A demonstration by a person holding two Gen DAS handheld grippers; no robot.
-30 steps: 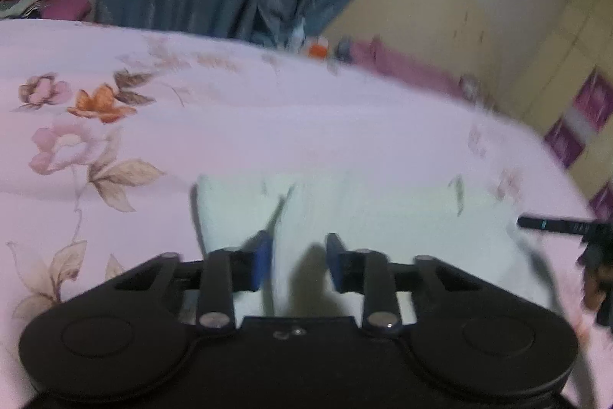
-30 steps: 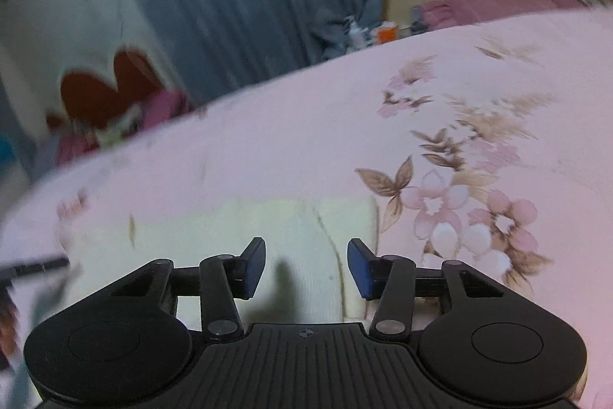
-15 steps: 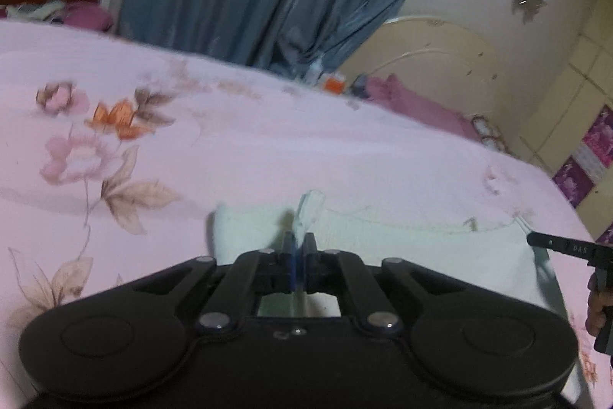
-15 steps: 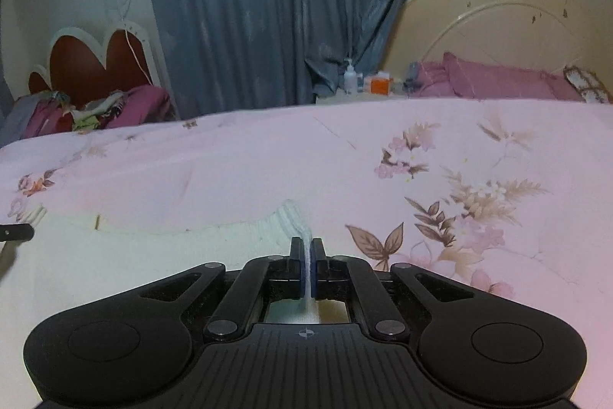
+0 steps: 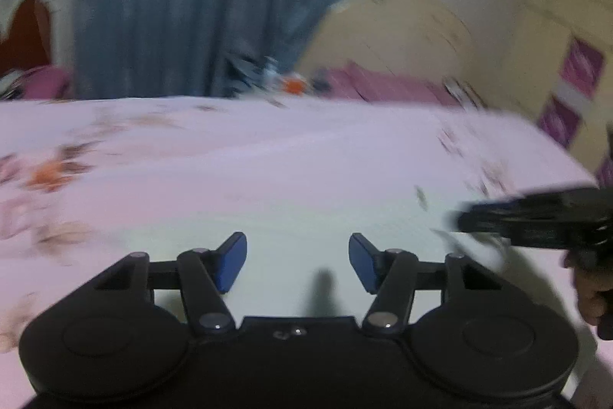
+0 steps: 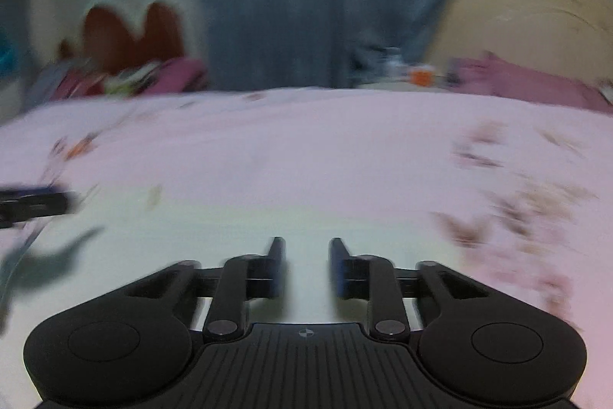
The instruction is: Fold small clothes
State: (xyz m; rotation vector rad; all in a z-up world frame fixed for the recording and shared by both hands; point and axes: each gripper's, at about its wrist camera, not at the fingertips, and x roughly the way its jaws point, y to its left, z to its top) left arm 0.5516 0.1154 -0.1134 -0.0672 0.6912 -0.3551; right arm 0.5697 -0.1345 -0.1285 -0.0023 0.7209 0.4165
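Pink bedsheet (image 5: pixel 268 171) carries your white garment (image 5: pixel 299 229), its long axis running side to side. It lies under both tongs: your left gripper (image 5: pixel 297 261) is opening wide and your right gripper (image 6: pixel 304 265) opening narrowly, both empty.

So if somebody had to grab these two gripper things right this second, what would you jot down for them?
Left gripper: jaws opening, nothing between them.
Right gripper: jaws opening too, nothing gripped.
The white garment lies flat on the pink floral bedsheet, under both grippers; neither pinches it.
Done: hard to say, the pictures are blurred; no finished fold shows.
Left: take hold of the garment's edge again and fold it up small.
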